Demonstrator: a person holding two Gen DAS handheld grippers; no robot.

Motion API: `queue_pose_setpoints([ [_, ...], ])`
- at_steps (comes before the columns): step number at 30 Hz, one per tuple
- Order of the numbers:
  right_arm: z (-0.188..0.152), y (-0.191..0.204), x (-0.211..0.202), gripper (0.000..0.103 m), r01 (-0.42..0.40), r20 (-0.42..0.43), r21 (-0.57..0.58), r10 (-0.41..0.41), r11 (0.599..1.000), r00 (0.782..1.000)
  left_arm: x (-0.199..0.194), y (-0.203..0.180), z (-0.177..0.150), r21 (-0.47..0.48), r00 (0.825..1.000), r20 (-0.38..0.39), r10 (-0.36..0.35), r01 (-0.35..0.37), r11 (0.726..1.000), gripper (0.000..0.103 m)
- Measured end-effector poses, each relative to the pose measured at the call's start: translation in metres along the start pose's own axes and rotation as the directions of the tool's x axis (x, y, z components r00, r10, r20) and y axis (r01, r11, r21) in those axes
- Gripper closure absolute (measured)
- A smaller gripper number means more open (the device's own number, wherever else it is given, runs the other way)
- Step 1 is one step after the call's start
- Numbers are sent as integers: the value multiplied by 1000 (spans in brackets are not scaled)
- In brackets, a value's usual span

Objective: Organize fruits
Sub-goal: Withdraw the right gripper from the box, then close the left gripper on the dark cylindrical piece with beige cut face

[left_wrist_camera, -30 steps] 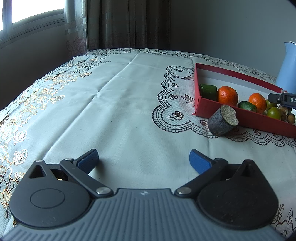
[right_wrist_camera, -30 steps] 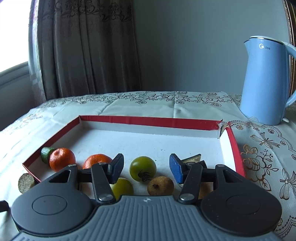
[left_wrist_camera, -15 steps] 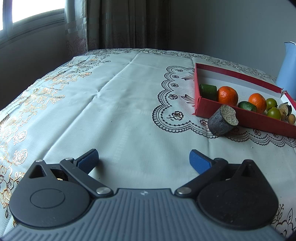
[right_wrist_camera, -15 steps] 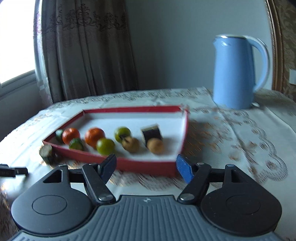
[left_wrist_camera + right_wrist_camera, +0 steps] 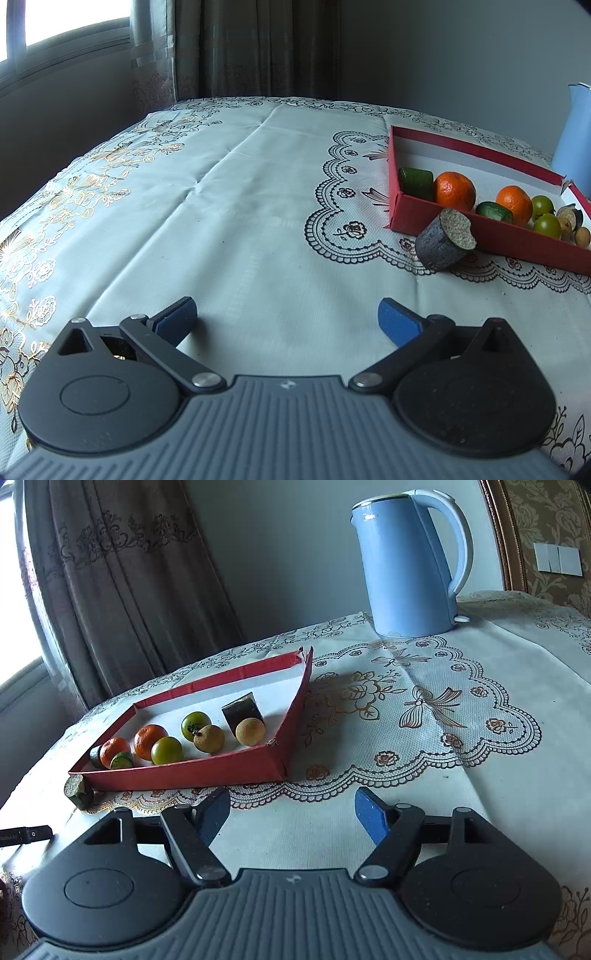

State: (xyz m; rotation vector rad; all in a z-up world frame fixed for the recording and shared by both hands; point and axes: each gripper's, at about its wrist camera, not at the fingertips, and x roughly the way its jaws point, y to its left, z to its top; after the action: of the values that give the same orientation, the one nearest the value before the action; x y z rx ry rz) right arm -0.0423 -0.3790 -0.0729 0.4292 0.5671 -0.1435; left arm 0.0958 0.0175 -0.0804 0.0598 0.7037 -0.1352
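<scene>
Claws spread wide – left claw (image 5: pixel 286 314), right claw (image 5: pixel 291 812) – both empty, kettle (image 5: pixel 410 565) logo unreadable, red tray (image 5: pixel 192 775) of fruit

You see oranges (image 5: pixel 149 741), green tomatoes (image 5: pixel 167 750) and brown fruits (image 5: pixel 209 738) lying inside the red tray (image 5: pixel 184 773); a grey cut piece (image 5: pixel 445 238) leans outside it.

Ahead of the spread jaws of the left gripper (image 5: pixel 286 319) lies a wide stretch of bare tablecloth (image 5: pixel 221 206) on the bench, open straight forward and to the left. Forward and to the right, a dark cut cylinder (image 5: pixel 445 240) lies touching the near wall of a red tray (image 5: pixel 517 240), blocking that corner. Between the parted jaws of the right gripper (image 5: pixel 291 816), bare cloth runs forward to the tray's near wall on the left. A blue kettle (image 5: pixel 410 565) stands far ahead, right of the tray; lace cloth between them is open.
</scene>
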Motion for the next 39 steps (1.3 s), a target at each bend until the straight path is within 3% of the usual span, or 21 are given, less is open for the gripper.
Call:
queue_pose_setpoints([
  [7, 1, -1, 3, 28, -5, -13, 4, 6, 1000, 1000, -13, -10, -2, 31, 998, 57, 2, -3, 1000, 0],
  [11, 1, -3, 3, 27, -18, -15, 14, 18, 1000, 1000, -20, -34, 2, 80, 996, 77, -46, 40, 996, 0],
  [20, 2, -4, 3, 25, -31, -15, 26, 32, 999, 999, -12, -87, 25, 209, 990, 125, -63, 36, 977, 0],
  [28, 3, -7, 3, 24, -46, -10, 49, 47, 998, 999, 20, -99, 34, 225, 997, 65, -43, 27, 974, 2],
  [31, 3, -9, 4, 24, -52, -9, 56, 52, 997, 999, 29, -91, 37, 181, 998, 15, -67, 63, 981, 28],
  [33, 3, -9, 4, 24, -54, -8, 59, 55, 997, 998, 30, -85, 38, 145, 993, 3, -116, 115, 983, 36],
  [37, 3, -10, 4, 24, -56, -7, 61, 56, 997, 998, 22, -89, 35, 175, 987, 15, -163, 158, 972, 68],
  [39, 3, -10, 4, 24, -57, -7, 64, 58, 996, 998, 18, -93, 34, 195, 989, 25, -147, 139, 971, 70],
])
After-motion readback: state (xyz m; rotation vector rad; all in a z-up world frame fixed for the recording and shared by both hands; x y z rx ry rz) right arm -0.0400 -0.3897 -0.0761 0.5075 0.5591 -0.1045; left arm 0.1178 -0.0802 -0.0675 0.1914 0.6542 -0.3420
